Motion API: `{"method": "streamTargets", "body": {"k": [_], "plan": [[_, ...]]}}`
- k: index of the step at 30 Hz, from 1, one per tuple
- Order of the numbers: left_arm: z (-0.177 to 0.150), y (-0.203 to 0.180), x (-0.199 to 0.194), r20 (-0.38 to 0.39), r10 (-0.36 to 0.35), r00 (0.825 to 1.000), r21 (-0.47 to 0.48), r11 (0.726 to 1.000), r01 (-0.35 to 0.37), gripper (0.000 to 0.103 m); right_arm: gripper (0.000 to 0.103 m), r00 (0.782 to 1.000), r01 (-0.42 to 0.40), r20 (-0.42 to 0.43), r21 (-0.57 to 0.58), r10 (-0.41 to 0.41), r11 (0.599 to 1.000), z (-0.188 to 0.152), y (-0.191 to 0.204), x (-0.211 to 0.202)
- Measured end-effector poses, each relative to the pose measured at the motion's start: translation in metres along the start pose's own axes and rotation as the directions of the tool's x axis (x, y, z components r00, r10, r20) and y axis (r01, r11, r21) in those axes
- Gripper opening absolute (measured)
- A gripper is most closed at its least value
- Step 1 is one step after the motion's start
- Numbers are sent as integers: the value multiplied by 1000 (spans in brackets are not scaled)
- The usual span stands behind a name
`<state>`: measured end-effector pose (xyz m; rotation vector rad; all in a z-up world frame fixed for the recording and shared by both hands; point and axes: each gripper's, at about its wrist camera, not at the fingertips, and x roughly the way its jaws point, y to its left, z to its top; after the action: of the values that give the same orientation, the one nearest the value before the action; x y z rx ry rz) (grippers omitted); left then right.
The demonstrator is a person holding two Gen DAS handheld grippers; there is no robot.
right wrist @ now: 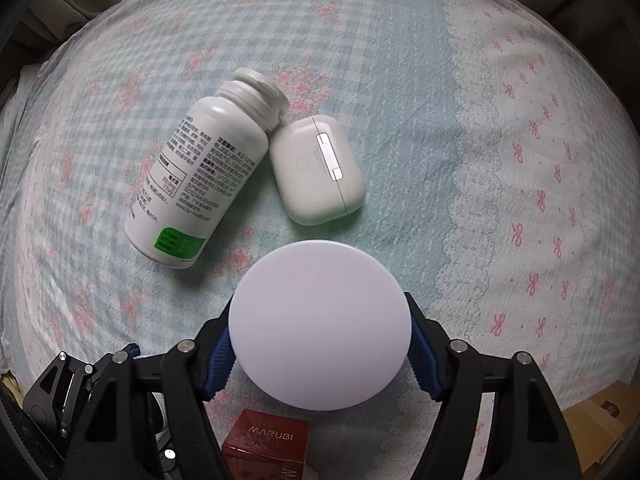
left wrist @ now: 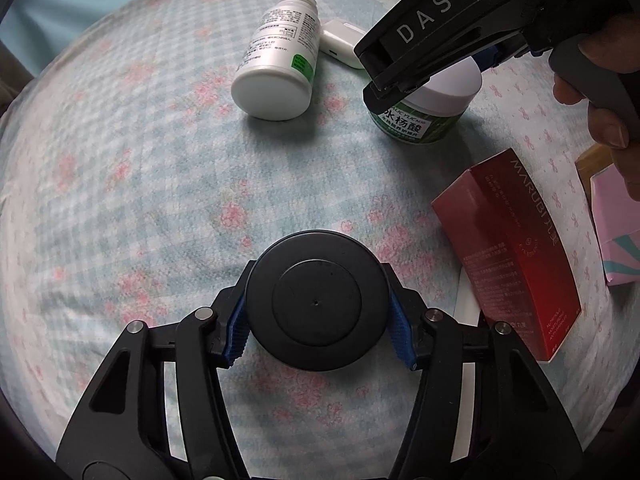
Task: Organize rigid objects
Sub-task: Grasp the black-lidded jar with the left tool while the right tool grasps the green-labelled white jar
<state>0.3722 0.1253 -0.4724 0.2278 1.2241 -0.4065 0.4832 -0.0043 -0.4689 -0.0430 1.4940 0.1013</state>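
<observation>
My left gripper (left wrist: 318, 326) is shut on a round black jar (left wrist: 316, 300) above the blue floral bedsheet. My right gripper (right wrist: 320, 354) is shut on a green jar with a white lid (right wrist: 320, 324); the jar also shows in the left wrist view (left wrist: 432, 112), with the right gripper (left wrist: 404, 84) on top of it. A white pill bottle (right wrist: 196, 176) lies on its side without a cap; it also shows in the left wrist view (left wrist: 280, 64). A white earbud case (right wrist: 316, 172) lies against it, partly hidden in the left wrist view (left wrist: 340, 42).
A red MARUBI box (left wrist: 512, 248) lies at the right, and its end shows in the right wrist view (right wrist: 266, 444). A pink box (left wrist: 616, 224) and a tan box (right wrist: 600, 428) sit at the far right. The bedsheet (right wrist: 440, 80) covers the surface.
</observation>
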Motion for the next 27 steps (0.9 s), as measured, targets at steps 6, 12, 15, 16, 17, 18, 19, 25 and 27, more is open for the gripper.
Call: {"method": "streamTargets", "body": {"k": [6,12,15,16,17,18,19,25,27], "plan": [[-1,4,-13,15,-2,1000,-14,1000,3,54,68,999,-10,33,3,10,1000,-5,4,-13],[2,9,-41,52,2,999,-30,1000,0,54,68,997,-21,71,-4,22,1000,-9,13,-40],[3,10,-62,73,7,997,-46,999,-4,54,68,995,-41,96,9,40,999,-13,15,-62],[4,9,-70,80,9,997,-50,999,-5,54,68,993,-49,106,13,47,999,-15,14,-70],[4,10,-79,88,12,996,-54,999,-7,54,68,992,-56,117,15,54,998,-17,14,-80],[4,11,-89,97,13,995,-58,998,-7,54,68,990,-59,127,15,57,998,-20,16,-90],[4,11,-100,108,14,994,-64,998,-7,54,68,988,-62,139,15,59,998,-24,18,-101],[0,7,-171,169,29,985,-96,995,-13,54,68,975,-84,209,25,77,996,-53,23,-173],[-3,2,-195,188,29,982,-101,995,-10,54,68,969,-95,231,30,86,995,-66,25,-197]]}}
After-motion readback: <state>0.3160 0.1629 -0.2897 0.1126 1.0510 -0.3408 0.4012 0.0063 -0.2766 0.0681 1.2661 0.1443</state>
